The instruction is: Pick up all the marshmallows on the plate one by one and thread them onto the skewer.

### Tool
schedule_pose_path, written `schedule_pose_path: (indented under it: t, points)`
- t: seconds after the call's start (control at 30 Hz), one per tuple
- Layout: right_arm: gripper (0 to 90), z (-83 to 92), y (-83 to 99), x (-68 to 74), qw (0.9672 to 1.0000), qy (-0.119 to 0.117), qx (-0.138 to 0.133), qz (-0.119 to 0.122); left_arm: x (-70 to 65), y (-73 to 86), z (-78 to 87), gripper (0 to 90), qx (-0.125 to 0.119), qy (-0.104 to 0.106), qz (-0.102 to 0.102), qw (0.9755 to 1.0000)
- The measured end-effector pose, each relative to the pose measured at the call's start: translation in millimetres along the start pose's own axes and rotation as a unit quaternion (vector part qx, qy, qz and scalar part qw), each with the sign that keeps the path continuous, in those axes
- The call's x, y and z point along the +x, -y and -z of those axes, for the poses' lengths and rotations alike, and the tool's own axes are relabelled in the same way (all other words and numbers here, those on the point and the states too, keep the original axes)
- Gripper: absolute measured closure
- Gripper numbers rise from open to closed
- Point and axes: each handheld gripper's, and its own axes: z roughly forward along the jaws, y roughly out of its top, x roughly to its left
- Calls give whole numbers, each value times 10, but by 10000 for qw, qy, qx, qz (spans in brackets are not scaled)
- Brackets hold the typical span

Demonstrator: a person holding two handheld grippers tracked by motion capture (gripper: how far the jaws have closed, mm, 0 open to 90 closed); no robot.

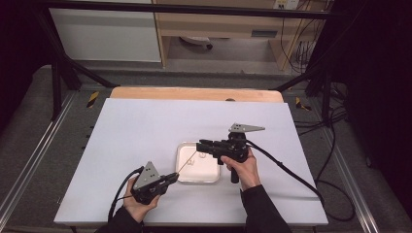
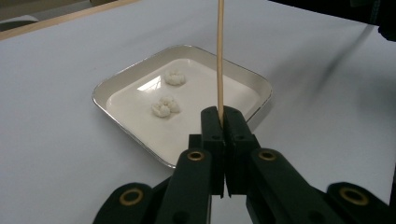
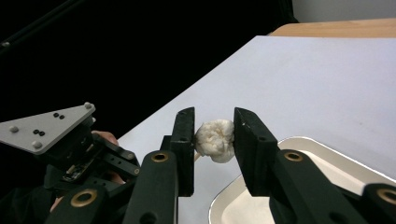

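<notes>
**Right gripper pushing first white piece onto skewer, two pieces waiting in tray**

Right gripper (image 3: pixel 214 135) is pinching a lumpy white piece (image 3: pixel 215 140), soft-looking and knobbly like cauliflower or popcorn, its jaws pressing on both sides. The piece is sitting in the air above the near edge of the tray (image 3: pixel 299 142), right at the skewer's tip; a short bit of stick is showing just under it, so threading is probably starting or barely done, can't tell how deep it is going.

Left gripper (image 2: pixel 222 122) is clamping the wooden skewer (image 2: pixel 219 56), jaws pressed together on its lower end, the thin pale round stick rising straight up in the left gripper view. In the high view the skewer (image 1: pixel 187 160) is slanting from the left gripper (image 1: pixel 171 177) up toward the right gripper (image 1: pixel 200 145) over the tray.

Remaining: two more white pieces (image 2: pixel 165 107) (image 2: pixel 175 78) are lying in the tray (image 2: pixel 261 86), apart from each other, untouched. So roughly a third along at best, judging by this.

Tray is square, rounded corners, shiny metal rim, glossy white inside. Surface (image 1: pixel 141 131) is matte white, flat, with a wood strip along the far edge.
</notes>
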Motion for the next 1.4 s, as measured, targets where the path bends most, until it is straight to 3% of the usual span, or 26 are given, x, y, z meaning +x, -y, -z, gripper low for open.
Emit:
schedule_pose_path:
  t: [0.37, 0.53, 1.23, 1.3, 1.4]
  points:
    - [762, -71, 91, 17, 9999, -86, 105, 20, -7, 3, -17, 884, 33, 31, -21, 10000]
    - [764, -163, 194, 43, 9991, -202, 358, 81, -25, -12, -34, 884, 39, 21, -29, 10000]
    - [739, -382, 524, 72, 9977, -153, 649, 154, -74, -10, -154, 883, 165, -12, 119, 9998]
    - [718, -381, 524, 73, 9977, -136, 649, 165, -74, -9, -151, 883, 159, -7, 119, 9998]
    - [614, -349, 496, 84, 9978, -46, 608, 244, -69, -9, -134, 883, 142, -23, 106, 9998]
